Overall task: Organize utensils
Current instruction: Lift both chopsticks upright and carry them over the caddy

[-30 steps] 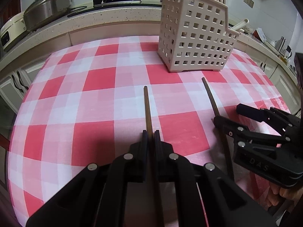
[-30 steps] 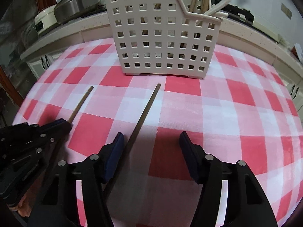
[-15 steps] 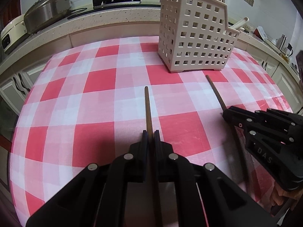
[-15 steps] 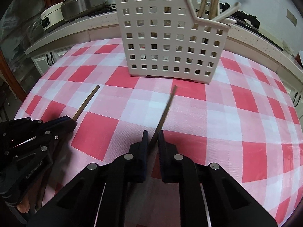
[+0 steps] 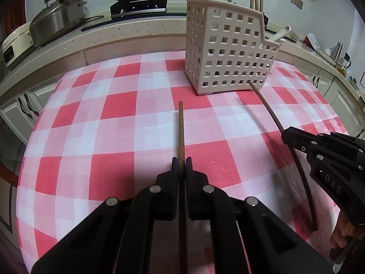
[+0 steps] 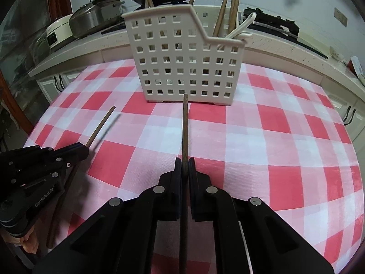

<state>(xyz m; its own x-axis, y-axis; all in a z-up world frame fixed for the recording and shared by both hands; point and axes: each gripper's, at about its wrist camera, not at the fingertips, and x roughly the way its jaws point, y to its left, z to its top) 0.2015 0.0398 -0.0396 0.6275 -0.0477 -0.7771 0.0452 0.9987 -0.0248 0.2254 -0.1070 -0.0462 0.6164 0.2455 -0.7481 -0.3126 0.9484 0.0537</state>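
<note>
Both claws (image 5: 181, 162) (image 6: 184, 162) clamping chopsticks (image 5: 180, 127) (image 6: 185, 123)

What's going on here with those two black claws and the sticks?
A person is tidying utensils with a hand-held claw in each hand. The left claw is shut on one wooden chopstick, and the right claw is shut on a second chopstick. Both point over the checked tablecloth toward the white slotted holder, which already holds several chopsticks and a white utensil. Neither chopstick is in the holder yet.
</note>
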